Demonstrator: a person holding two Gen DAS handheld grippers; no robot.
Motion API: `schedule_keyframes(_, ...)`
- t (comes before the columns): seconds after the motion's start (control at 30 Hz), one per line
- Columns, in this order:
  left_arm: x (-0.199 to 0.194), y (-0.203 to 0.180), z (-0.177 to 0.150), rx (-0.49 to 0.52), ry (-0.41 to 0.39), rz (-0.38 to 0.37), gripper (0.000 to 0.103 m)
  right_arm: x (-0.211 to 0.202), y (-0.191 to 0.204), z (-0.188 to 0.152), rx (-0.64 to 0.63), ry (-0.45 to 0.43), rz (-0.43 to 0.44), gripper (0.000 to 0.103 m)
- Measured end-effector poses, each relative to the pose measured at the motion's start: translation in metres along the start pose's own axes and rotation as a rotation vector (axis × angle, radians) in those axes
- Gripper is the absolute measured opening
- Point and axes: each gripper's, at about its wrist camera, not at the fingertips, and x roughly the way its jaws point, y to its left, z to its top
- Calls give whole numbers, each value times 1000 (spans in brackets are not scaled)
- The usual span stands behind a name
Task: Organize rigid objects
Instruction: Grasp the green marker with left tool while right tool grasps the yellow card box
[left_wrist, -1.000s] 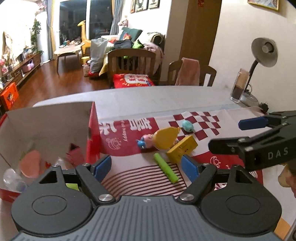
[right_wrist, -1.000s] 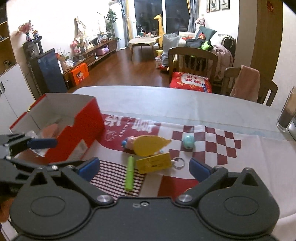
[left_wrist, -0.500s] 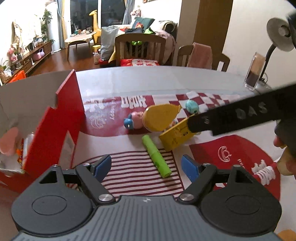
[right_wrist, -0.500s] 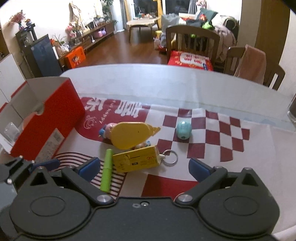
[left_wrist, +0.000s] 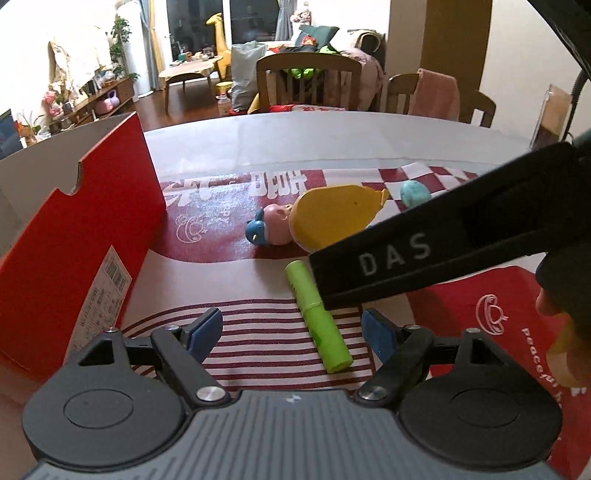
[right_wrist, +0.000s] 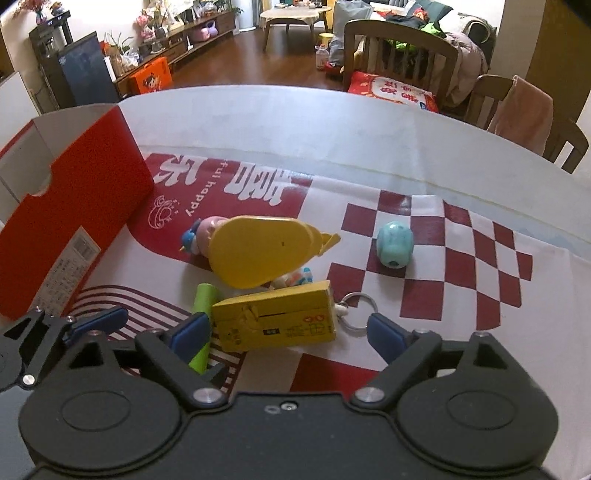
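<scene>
Both grippers spread wide, holding nothing, low over toys beside the red cardboard shoebox (right_wrist: 66, 229).

L→R from the box: left gripper (left_wrist: 291, 330) jaws released, over striped cloth just right of the box; lime-green plastic cylinder (left_wrist: 317, 317) between its fingers. Yellow teardrop plastic case (right_wrist: 258, 251) lies further right w/ small pink pig figure (right_wrist: 207, 232) touching its box-side end. Right gripper (right_wrist: 288, 332) jaws released, straddling flat yellow box keychain w/ metal ring (right_wrist: 277, 321). Teal egg-shaped toy (right_wrist: 394, 248) farthest from box, on red checks.
</scene>
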Motion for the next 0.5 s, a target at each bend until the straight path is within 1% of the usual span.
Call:
schedule_keyframes(0.13, 6, -3, -2, 10, 4, 19, 82, 4, 4, 0, -24, 6, -5, 81)
schedule_keyframes(0.2, 8, -5, -3, 14, 4, 29, 76, 4, 5, -1, -31, 8, -3, 78)
schedule_keyframes(0.23, 9, -6, -3, 15, 10, 26, 68, 4, 6, 0, -30, 10, 0, 76)
schedule_keyframes(0.27, 10, -6, -3, 16, 12, 21, 65, 4, 6, 0, -29, 11, 3, 75)
schedule_keyframes(0.3, 10, -7, -2, 17, 8, 20, 64, 4, 6, 0, -28, 12, 3, 75)
schedule_keyframes(0.37, 8, -9, -2, 28, 3, 20, 54, 4, 7, 0, -29, 15, 2, 75)
schedule_keyframes(0.4, 8, -11, -1, 35, 0, 21, 51, 3, 6, 0, -27, 15, 1, 74)
schedule_keyframes(0.47, 8, -12, -1, 40, 1, 9, 39, 3, 6, 1, -15, 17, 0, 74)
schedule_keyframes(0.5, 8, -13, -1, 39, 2, 0, 37, 3, 4, 1, -3, 18, -2, 74)
